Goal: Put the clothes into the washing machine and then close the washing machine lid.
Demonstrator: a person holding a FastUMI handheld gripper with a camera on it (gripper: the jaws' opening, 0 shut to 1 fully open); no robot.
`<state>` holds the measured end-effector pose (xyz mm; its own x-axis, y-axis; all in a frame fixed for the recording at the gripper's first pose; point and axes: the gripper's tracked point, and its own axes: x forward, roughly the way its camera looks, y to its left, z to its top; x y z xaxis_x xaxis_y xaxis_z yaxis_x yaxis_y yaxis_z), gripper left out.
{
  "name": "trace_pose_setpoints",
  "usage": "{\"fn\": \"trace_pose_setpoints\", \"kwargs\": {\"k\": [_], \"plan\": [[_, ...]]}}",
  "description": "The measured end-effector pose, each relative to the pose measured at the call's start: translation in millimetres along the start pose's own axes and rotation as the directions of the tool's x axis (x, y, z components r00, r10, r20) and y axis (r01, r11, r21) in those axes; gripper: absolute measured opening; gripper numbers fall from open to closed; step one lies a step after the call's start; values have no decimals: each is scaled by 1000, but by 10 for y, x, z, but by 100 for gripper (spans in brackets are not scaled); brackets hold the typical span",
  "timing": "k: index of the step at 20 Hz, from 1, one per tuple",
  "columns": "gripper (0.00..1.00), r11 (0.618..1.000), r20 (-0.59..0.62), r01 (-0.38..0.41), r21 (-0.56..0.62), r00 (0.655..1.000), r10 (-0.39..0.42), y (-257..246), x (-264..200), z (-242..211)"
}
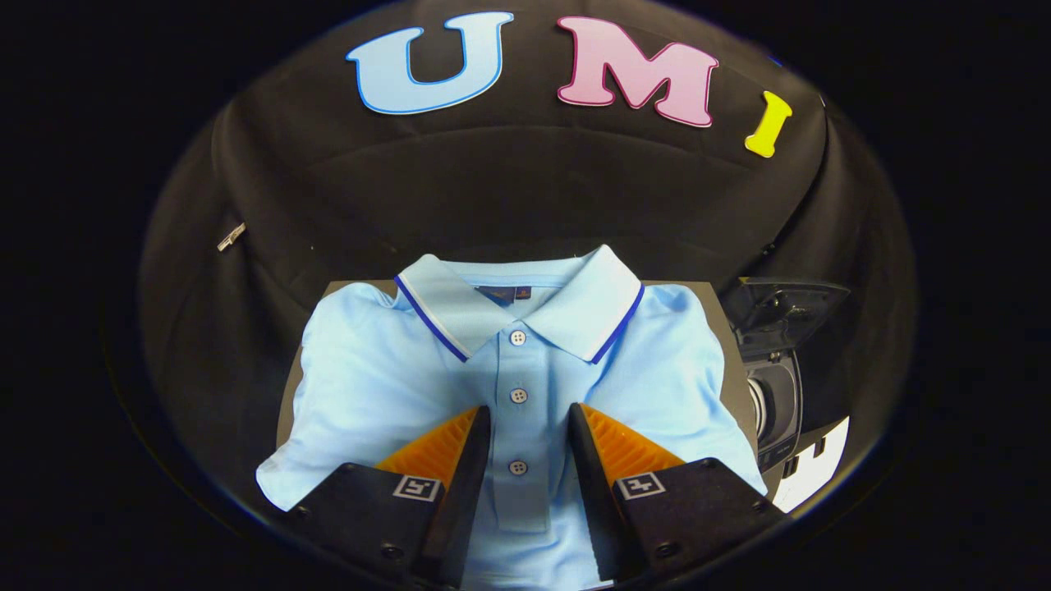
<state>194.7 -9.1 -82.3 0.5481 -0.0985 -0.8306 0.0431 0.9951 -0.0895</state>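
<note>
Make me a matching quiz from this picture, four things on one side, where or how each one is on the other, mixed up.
Things:
1. polo shirt
2. tongs
3. washing machine
4. bottom button

Places or states:
A. between the two fingers
B. beside the shirt, lid raised
C. lying flat, collar on the far side
D. open, over the shirt's placket

Pairs: 1-C, 2-D, 3-B, 4-A
</note>
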Motion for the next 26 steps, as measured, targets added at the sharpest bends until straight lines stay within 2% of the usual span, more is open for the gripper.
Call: {"fn": "trace_pose_setpoints", "kwargs": {"k": [1,3,8,10,18,22,26], "plan": [[63,1000,13,5,-7,1000,-5,-7,13,32],[27,999,23,-14,-42,1000,15,-43,24,34],[26,1000,31,-4,-3,1000,4,-108,16,-4],[10,1000,45,-10,-24,999,11,-106,8,-7],[10,996,155,35,-85,988,-22,-115,-3,11],[10,998,154,29,-50,988,-21,-113,-3,15],[9,998,212,18,-63,977,-4,-109,-47,42]]}}
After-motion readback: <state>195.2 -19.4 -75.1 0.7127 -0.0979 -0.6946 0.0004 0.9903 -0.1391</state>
